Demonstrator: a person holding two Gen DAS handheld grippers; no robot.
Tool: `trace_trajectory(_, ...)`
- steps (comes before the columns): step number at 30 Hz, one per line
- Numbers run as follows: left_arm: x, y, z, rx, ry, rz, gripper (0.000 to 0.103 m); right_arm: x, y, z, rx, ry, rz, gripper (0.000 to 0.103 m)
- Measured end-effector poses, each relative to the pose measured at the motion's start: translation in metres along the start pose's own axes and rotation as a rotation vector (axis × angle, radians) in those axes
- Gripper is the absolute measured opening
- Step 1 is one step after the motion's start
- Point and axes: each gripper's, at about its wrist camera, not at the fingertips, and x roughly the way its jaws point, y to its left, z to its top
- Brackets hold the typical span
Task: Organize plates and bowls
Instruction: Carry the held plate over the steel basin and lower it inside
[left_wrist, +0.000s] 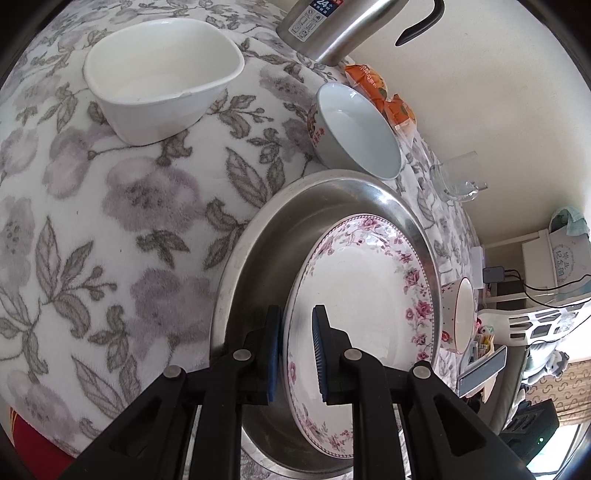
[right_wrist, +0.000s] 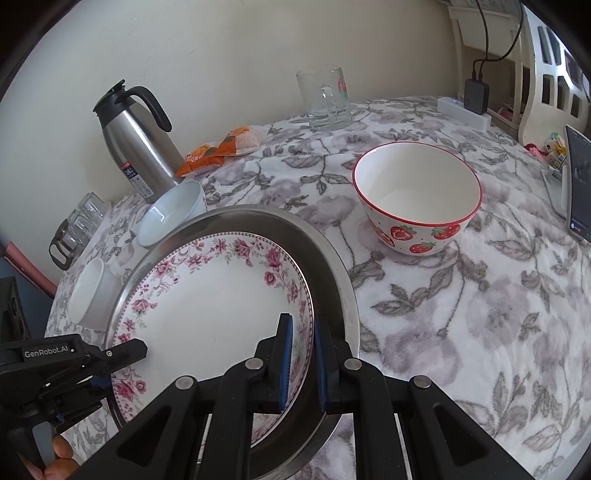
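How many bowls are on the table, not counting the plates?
3. A strawberry bowl stands right of the metal plate, a pale blue bowl beside the steel flask, and a white squarish bowl further left. More may be out of view.

My left claw (left_wrist: 297, 354) is matte black plastic with blue ribbed pads (left_wrist: 318, 354) and round silver pivot screws. My right claw (right_wrist: 301, 363) is built the same. White "GenRobot.AI" lettering marks the left claw's side.
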Motion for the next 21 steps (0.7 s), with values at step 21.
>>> trace_trajectory(21,0.0071,-0.0027,0.0026,0.031,-0.017,0.07,0.018,0.0034,0.0078,-0.0015,-0.077,-0.009,-0.03,0.013)
